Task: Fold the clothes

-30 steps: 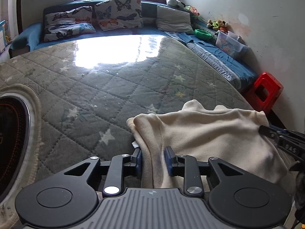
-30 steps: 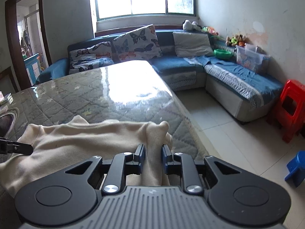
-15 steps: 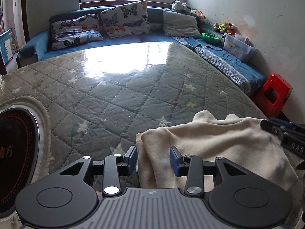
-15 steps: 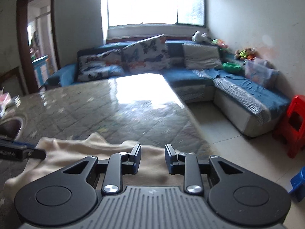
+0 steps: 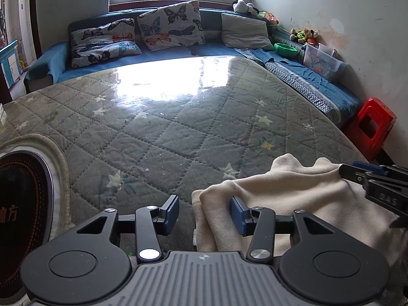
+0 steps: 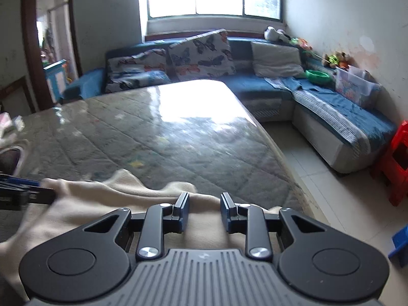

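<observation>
Cream garment (image 5: 293,199) lies bunched on the quilted worktop (image 5: 178,127), lower right of the left wrist frame, bottom left to bottom centre of the right wrist frame (image 6: 107,204). Left gripper (image 5: 204,213): fingers wide apart, holding nothing. The garment's folded left edge sits in the gap between them, closer to the right-hand finger (image 5: 238,215), which touches or overlaps the cloth; the left-hand finger stands clear over bare quilt. Right gripper (image 6: 204,213): fingers moderately apart, not clamped. Cream cloth fills the space under and between them; the garment's far edge shows just beyond the fingertips (image 6: 184,204). Can't tell whether the tips touch the fabric or hover. Each gripper shows in the other's view: right gripper at right edge of left wrist frame (image 5: 374,181), over the garment's right end; left gripper at left edge of right wrist frame (image 6: 23,191), blurred. Round dark hob (image 5: 23,204) with pale trim at lower left of left wrist frame, well apart from the garment. Blue sofa (image 5: 178,56) with butterfly cushions (image 5: 170,25) across the top, red stool (image 5: 372,127) at right.
</observation>
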A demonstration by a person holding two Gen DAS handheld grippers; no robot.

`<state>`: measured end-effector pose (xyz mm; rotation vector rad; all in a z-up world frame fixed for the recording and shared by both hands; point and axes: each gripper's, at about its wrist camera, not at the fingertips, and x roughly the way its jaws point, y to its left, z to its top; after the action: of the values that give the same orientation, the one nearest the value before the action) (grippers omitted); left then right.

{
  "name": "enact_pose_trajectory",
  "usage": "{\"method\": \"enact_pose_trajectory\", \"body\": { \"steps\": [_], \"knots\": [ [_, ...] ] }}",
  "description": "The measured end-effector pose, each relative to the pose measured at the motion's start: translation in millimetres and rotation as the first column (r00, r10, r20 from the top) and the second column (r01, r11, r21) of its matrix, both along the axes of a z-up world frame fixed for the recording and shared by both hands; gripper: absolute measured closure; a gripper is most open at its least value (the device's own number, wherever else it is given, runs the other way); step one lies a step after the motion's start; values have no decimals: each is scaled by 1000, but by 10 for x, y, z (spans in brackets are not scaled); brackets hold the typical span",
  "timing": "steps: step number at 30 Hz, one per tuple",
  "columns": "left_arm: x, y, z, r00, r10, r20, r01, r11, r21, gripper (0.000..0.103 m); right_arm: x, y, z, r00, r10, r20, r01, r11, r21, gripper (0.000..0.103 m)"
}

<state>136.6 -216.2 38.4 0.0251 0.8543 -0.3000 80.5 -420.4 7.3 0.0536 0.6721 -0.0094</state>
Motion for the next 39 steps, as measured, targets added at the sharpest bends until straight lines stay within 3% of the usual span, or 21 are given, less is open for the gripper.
{"method": "enact_pose_trajectory", "body": {
  "steps": [6,13,20,24,31,39],
  "knots": [
    [48,-22,-9,1000,-1,6,1,1000,3,52,43,200,-23,998,68,-14,-67,997,22,76],
    [82,9,-39,1000,2,13,-2,1000,1,47,216,341,-154,999,35,-8,-35,999,-5,73],
    [99,38,-52,1000,6,15,-6,1000,-1,47,117,466,-19,997,72,29,-72,997,-6,72],
    [119,57,-51,1000,6,16,-6,1000,-1,46,209,652,-65,992,129,9,-129,991,-26,72],
    [122,66,-74,1000,10,21,-10,1000,4,44,369,728,-167,992,127,-13,-127,992,-19,70],
    [118,74,-74,1000,14,27,-14,1000,14,43,62,697,31,986,168,1,-168,986,-14,66]
  ]
}}
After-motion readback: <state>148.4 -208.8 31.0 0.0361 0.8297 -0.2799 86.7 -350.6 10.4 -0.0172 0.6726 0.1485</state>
